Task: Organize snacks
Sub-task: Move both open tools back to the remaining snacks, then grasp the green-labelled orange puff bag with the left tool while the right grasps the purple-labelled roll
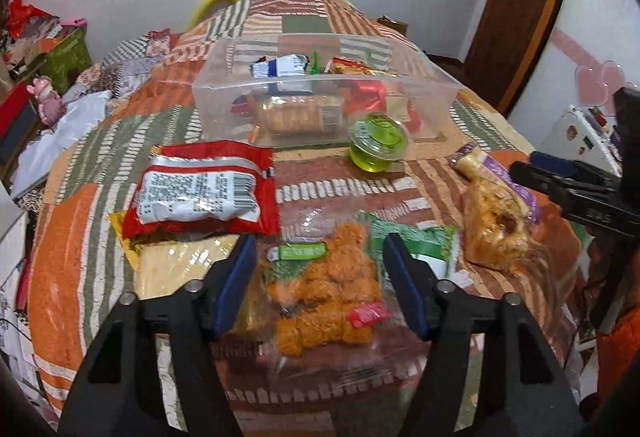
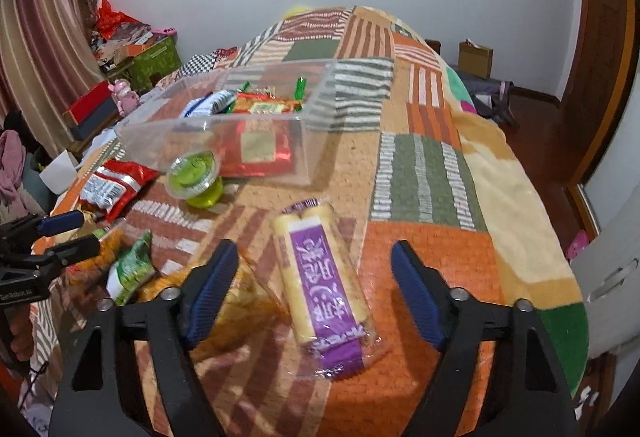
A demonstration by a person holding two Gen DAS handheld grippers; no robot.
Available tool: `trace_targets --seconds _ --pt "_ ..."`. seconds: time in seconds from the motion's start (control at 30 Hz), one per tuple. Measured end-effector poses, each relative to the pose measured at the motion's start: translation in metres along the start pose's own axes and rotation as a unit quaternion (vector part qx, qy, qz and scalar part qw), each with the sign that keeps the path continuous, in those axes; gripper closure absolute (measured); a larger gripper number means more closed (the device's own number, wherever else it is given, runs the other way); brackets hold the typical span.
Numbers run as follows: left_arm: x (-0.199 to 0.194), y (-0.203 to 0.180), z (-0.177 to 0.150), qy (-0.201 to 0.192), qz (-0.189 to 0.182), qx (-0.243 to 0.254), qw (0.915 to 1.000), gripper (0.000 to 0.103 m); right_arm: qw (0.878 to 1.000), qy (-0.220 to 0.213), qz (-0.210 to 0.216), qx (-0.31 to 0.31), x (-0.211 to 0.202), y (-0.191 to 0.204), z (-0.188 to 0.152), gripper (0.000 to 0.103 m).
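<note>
Snacks partly fill the bin point(image 1: 320, 97) at the bed's far side; several lie loose nearby. Left hand-held gripper point(image 1: 320, 277) gapes around an orange pack point(image 1: 320, 301); right hand-held gripper point(image 2: 316, 293) straddles a purple pack point(image 2: 324, 289), neither gripping.

both fisheye views were evenly lit by soft indoor light, with only faint shadows on the patchwork blanket point(image 2: 420, 173) and small white glints on the clear plastic box point(image 1: 224, 105) and the snack wrappers. straight lines bowed hard toward the edges, and the corners fell to black. fine detail was slightly smeared throughout, most at the rim.
</note>
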State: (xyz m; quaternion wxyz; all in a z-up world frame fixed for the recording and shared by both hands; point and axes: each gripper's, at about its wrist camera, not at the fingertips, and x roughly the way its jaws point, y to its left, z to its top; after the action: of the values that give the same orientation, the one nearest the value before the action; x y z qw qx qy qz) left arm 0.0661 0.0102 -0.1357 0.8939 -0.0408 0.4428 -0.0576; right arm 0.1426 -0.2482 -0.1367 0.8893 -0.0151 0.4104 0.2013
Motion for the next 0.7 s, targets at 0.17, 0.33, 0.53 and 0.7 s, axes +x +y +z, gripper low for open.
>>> trace_targets --seconds 0.17,0.33,0.53,0.7 --pt "0.006 -0.001 -0.006 0.013 0.000 0.004 0.9999 0.043 1.000 0.014 0.005 0.005 0.007 -0.005 -0.005 0.040" --pt "0.008 -0.001 -0.009 0.014 0.006 0.009 0.9998 0.042 1.000 0.019 0.012 0.007 0.010 -0.006 -0.008 0.040" --pt "0.014 -0.001 -0.011 0.021 0.021 0.023 0.9993 0.037 0.999 0.029 0.016 0.004 0.017 -0.005 -0.010 0.040" --pt "0.015 -0.004 -0.015 0.022 0.021 0.029 0.9991 0.033 0.999 0.037 0.020 0.008 0.023 -0.006 -0.008 0.040"
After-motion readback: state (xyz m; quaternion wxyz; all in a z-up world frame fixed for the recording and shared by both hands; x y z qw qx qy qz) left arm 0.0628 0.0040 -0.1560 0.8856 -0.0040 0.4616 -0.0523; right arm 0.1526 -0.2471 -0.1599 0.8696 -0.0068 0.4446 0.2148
